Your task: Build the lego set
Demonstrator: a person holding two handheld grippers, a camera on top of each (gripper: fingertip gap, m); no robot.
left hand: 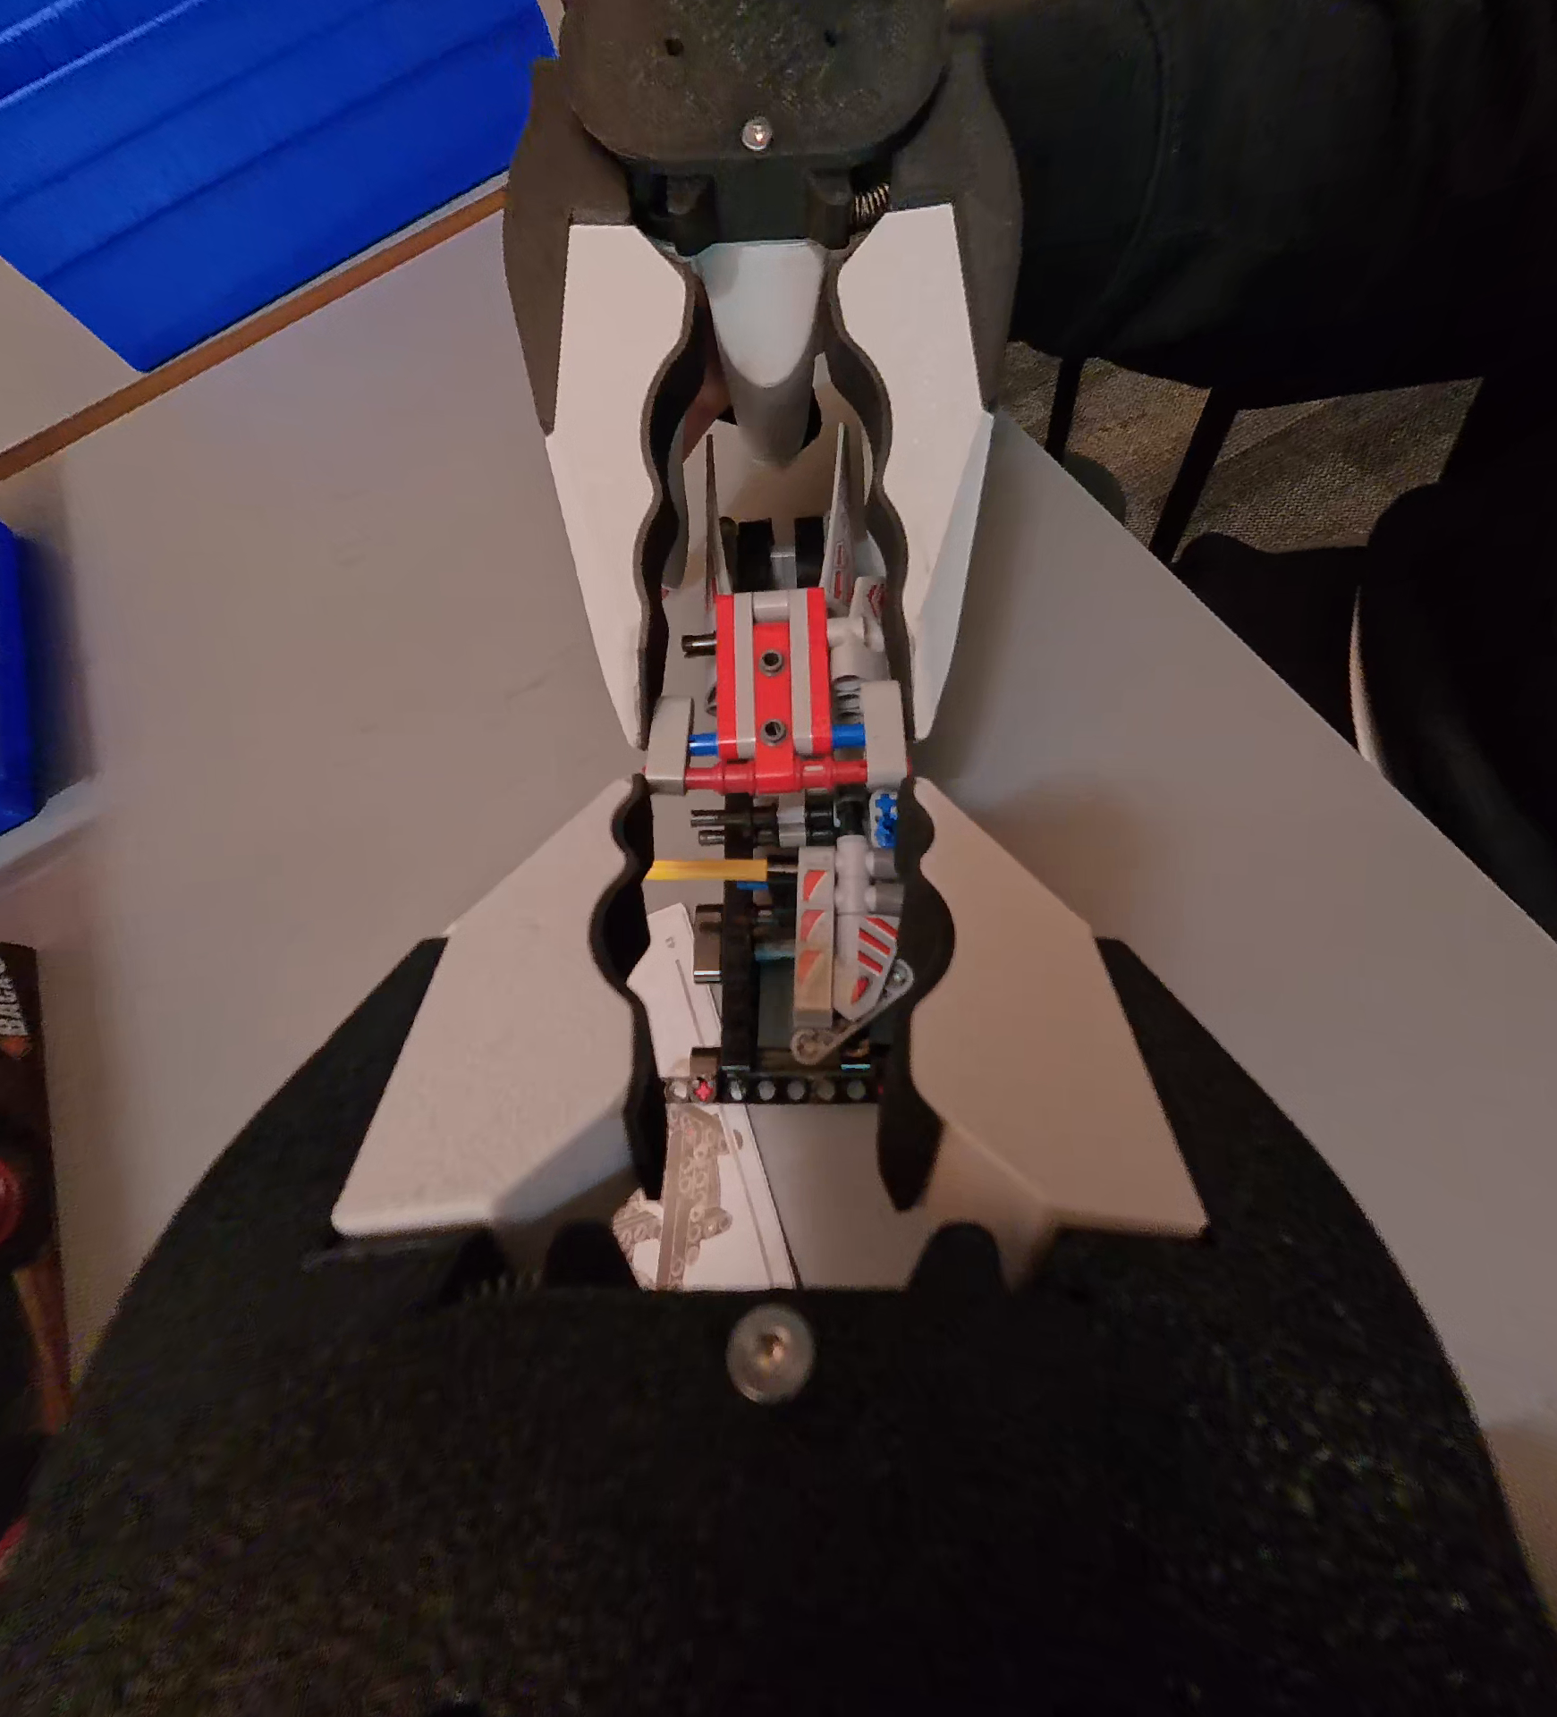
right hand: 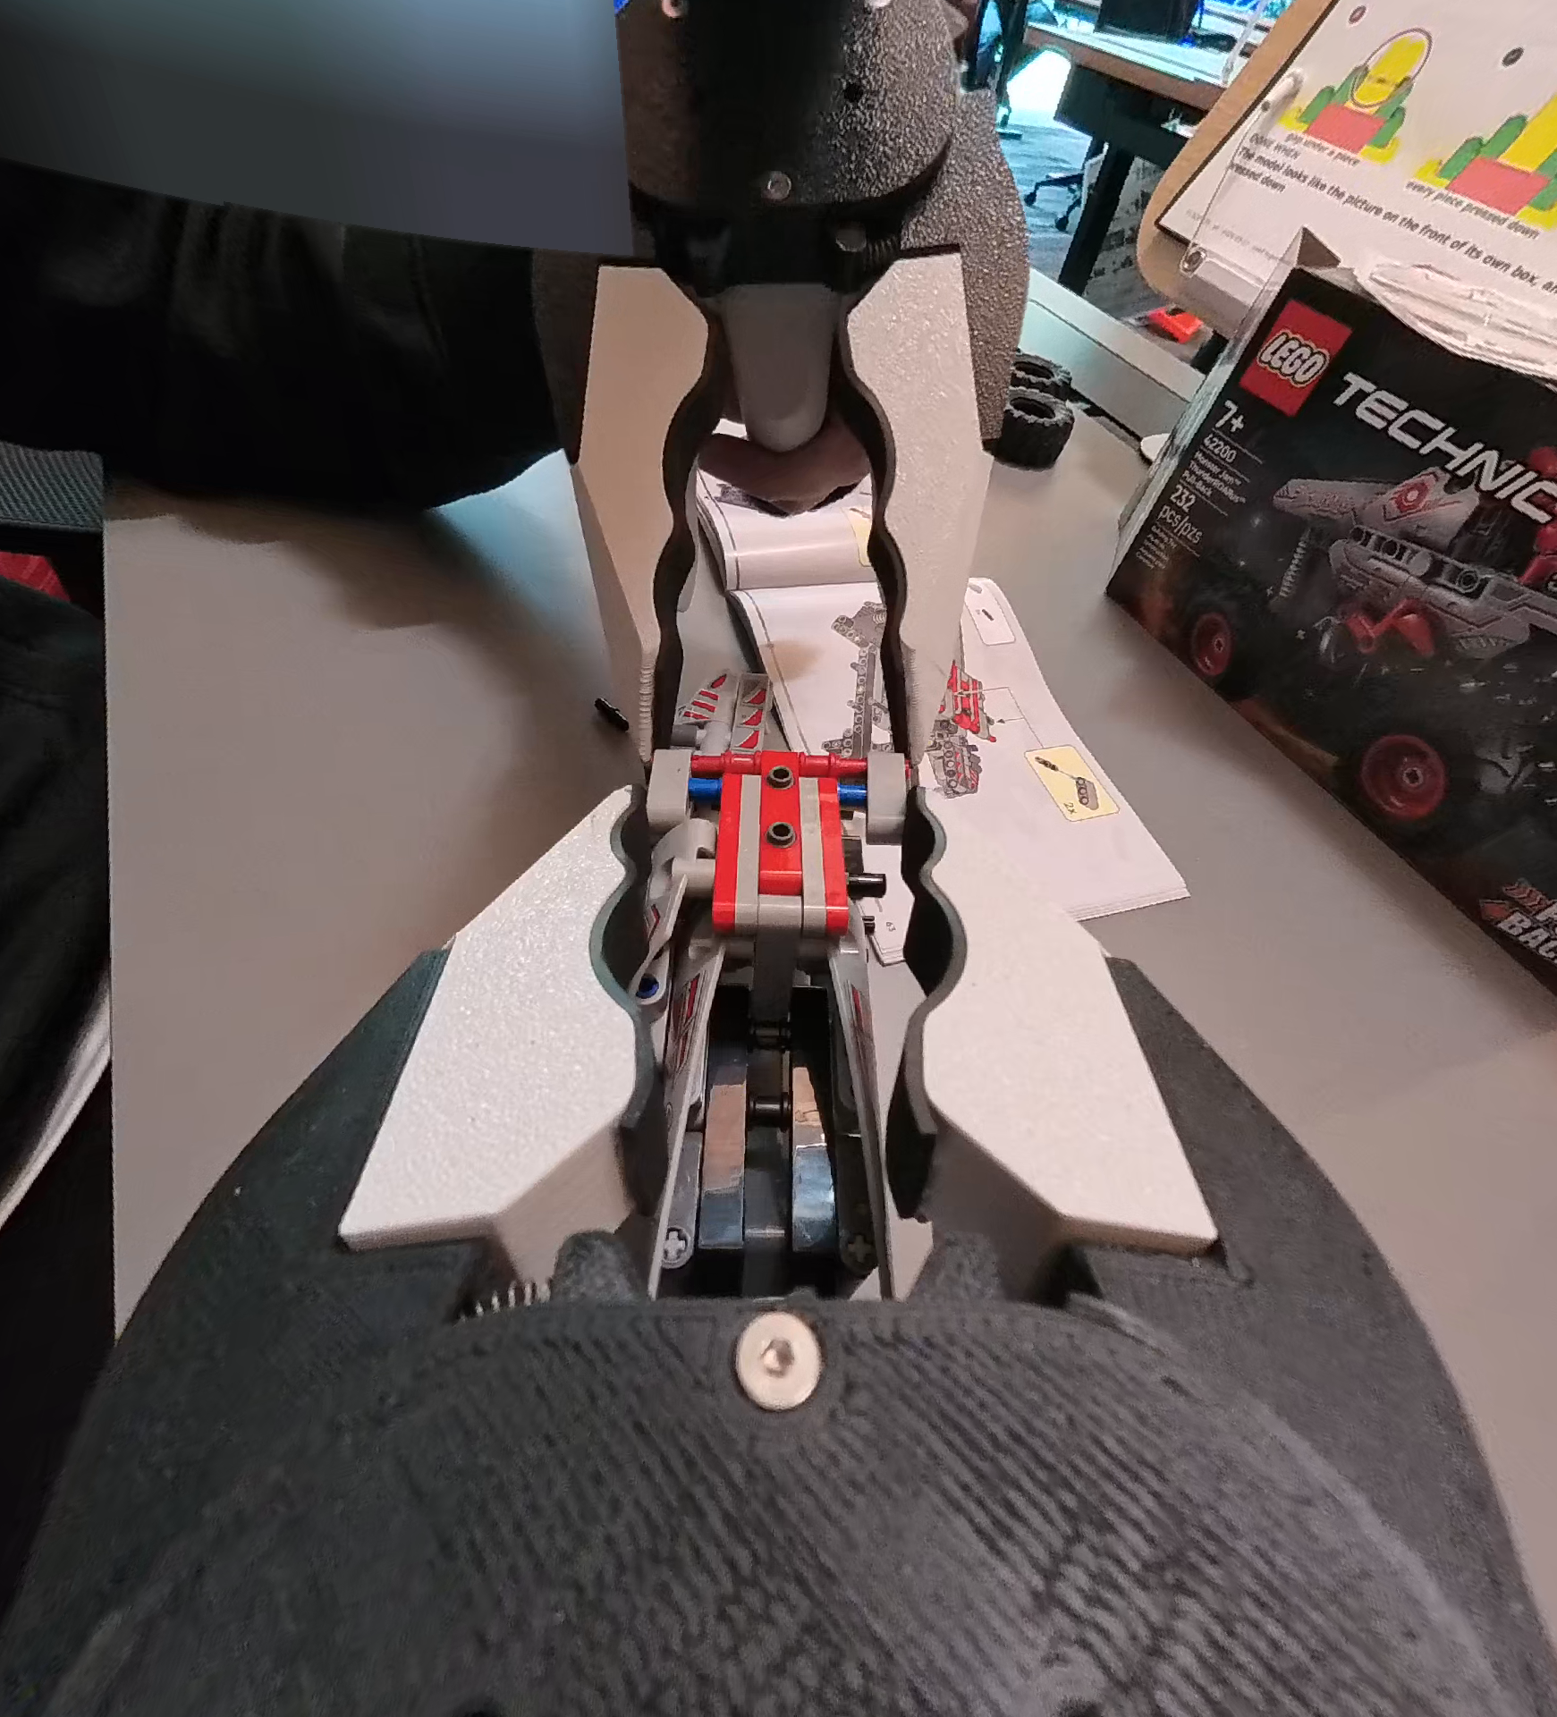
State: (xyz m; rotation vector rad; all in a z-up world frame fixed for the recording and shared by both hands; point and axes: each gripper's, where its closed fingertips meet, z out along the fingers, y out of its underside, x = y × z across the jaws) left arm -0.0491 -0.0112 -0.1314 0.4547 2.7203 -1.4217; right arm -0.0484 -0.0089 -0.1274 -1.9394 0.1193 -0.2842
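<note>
A half-built lego model (left hand: 770, 692) of red, grey and black Technic parts hangs above the white table (left hand: 291, 650), held between my two grippers, which face each other tip to tip. My left gripper (left hand: 774, 790) is shut on the model's black frame end, with its striped grey panels and a yellow axle (left hand: 709, 870). My right gripper (right hand: 774, 790) is shut on the end with the red and grey block (right hand: 779, 836). Each gripper also shows in the other's view, the right one (left hand: 774, 739) in the left wrist view and the left one (right hand: 779, 757) in the right wrist view.
The open instruction booklet (right hand: 1053, 771) lies under the model. The set's box (right hand: 1406, 604) stands to the right, with a picture card (right hand: 1406, 121) behind it. Two black tyres (right hand: 1039, 409) and a small black pin (right hand: 612, 715) lie on the table. Blue bins (left hand: 198, 167) stand at the far left. The tips of both grippers are at nearly the same place.
</note>
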